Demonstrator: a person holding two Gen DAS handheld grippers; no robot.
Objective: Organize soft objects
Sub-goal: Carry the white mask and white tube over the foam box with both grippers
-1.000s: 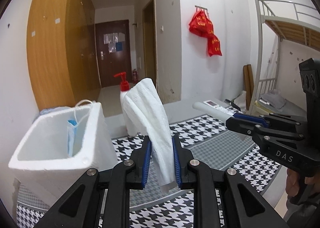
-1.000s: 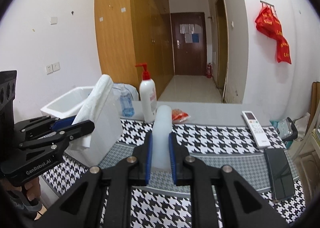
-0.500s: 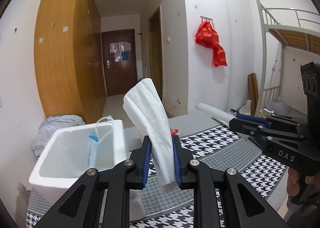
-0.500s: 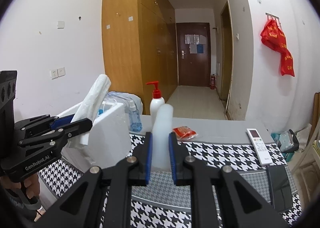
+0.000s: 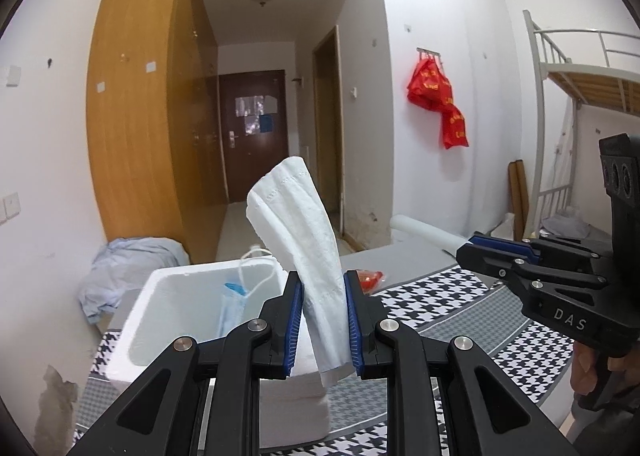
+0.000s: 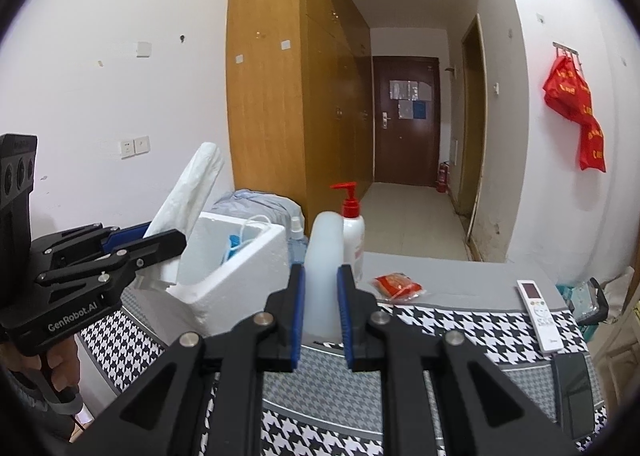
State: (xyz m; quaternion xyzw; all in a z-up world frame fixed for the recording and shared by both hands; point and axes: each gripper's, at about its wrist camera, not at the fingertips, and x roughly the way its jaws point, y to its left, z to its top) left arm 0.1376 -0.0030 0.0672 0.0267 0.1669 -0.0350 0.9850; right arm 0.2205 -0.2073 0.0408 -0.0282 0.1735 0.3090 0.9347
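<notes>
My left gripper [image 5: 320, 320] is shut on a folded white tissue [image 5: 304, 240] and holds it just above the right rim of a white foam box [image 5: 168, 296]. A blue face mask [image 5: 232, 308] hangs inside the box. In the right wrist view the left gripper [image 6: 160, 244] with the tissue [image 6: 188, 191] is over the box [image 6: 236, 272]. My right gripper [image 6: 320, 308] is shut on a pale white soft roll [image 6: 326, 256], held above the table; it shows in the left wrist view [image 5: 472, 246] with the roll [image 5: 424, 232].
A houndstooth cloth [image 6: 460, 332] covers the table. On it stand a red-pump bottle [image 6: 352, 228], a small clear bottle [image 6: 296, 240], a red packet [image 6: 396, 284], a remote [image 6: 538, 308] and a phone [image 6: 572, 388]. A light blue cloth pile [image 5: 128, 268] lies behind the box.
Both grippers have risen and the left one has shifted over the foam box with the tissue. The box now sits lower in both views. Both grips are unchanged.
</notes>
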